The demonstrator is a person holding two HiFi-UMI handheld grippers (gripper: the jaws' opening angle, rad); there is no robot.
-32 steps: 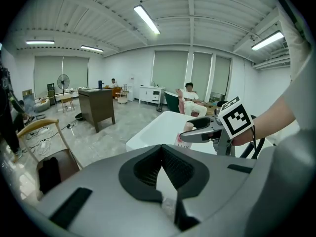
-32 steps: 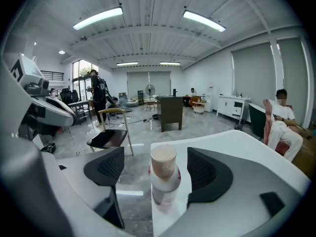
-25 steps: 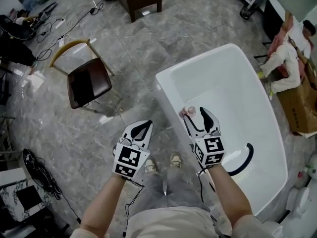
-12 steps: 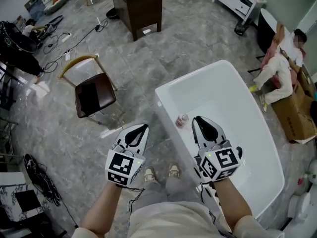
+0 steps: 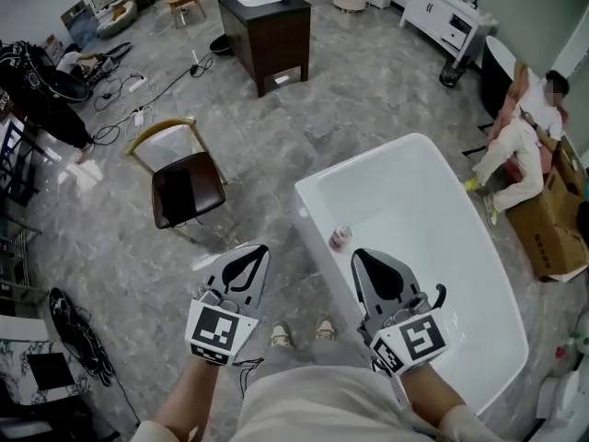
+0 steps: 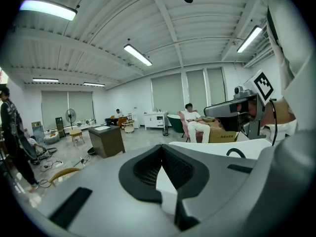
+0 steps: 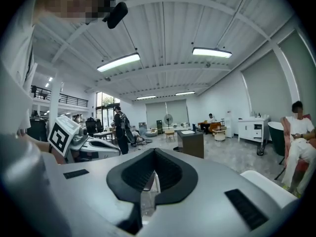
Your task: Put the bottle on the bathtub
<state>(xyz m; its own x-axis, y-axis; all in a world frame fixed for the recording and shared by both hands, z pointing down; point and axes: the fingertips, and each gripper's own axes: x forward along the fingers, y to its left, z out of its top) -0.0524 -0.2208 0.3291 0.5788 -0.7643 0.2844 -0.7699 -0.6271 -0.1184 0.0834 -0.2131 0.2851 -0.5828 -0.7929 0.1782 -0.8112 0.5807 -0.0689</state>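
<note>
**Bottle on the rim, both claws empty**

The bottle [image 5: 340, 238] is seen upright on the near rim of the bathtub [image 5: 414, 219], close to the tub's near-left corner. It looks small and pinkish; its label cannot be made out. It is touched by nothing.

The left gripper [image 5: 259, 252] is held outside the bathtub, over the floor just off that same corner. Its jaws are clenched tip to tip, and nothing is found between them in the left gripper view. The right gripper [image 5: 361, 258] is held over the bathtub's near rim, near the bottle but apart from it. Its jaws are drawn together as well, with only a thin slit left, and nothing is gripped there either.

So the placing is judged done: the bottle is borne by the bathtub and is free of both claws. Little is left beyond confirming that it is steady, since it is perched on a narrow edge and could be tipped into the tub or onto the floor.

A chair [image 5: 184, 178] is seen well apart from the bathtub on its left side, and a seated person [image 5: 520, 141] is noted beyond its far end.
</note>
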